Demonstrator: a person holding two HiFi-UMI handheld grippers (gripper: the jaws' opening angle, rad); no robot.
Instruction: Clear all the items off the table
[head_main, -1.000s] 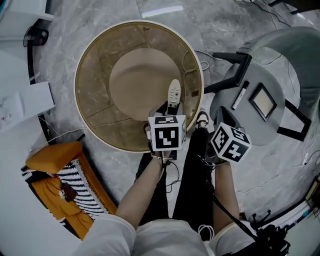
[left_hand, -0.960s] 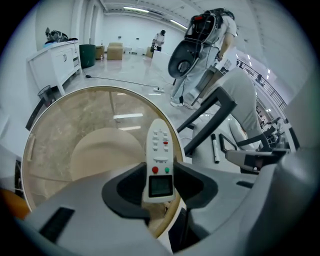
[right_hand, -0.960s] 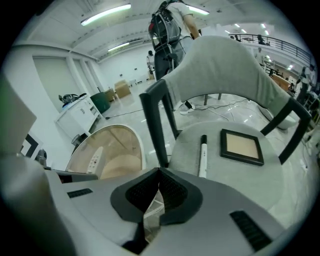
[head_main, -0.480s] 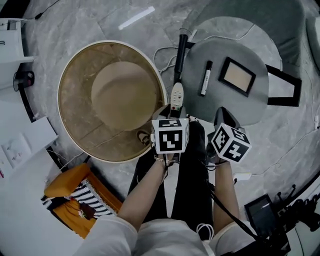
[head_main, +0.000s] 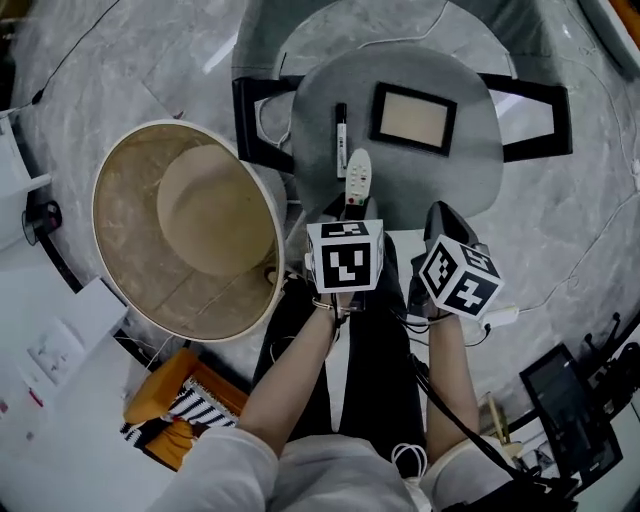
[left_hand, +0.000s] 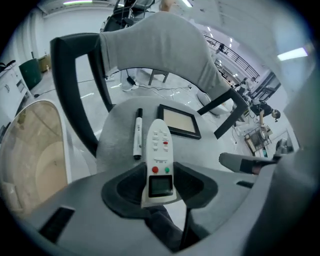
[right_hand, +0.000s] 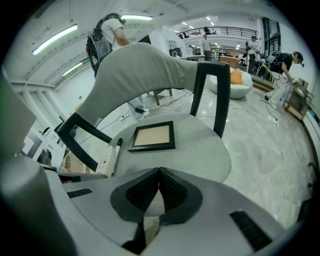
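Remote (left_hand: 159, 160), white with red and green buttons, clamped in your left hand-held gripper (left_hand: 160, 186); right hand-held gripper (right_hand: 159, 191) closed, empty; grey chair seat (head_main: 445, 185) at twelve o'clock, marble floor (head_main: 585, 225)

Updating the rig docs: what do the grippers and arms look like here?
The left gripper and right gripper are grey plastic with dark pads. Each carries a white cube with black square markers. A black cable trails along the right forearm. Sleeves are white.

Glossy white plastic remote (left_hand: 159, 150); chair seat (head_main: 410, 180) seems matt cloth.
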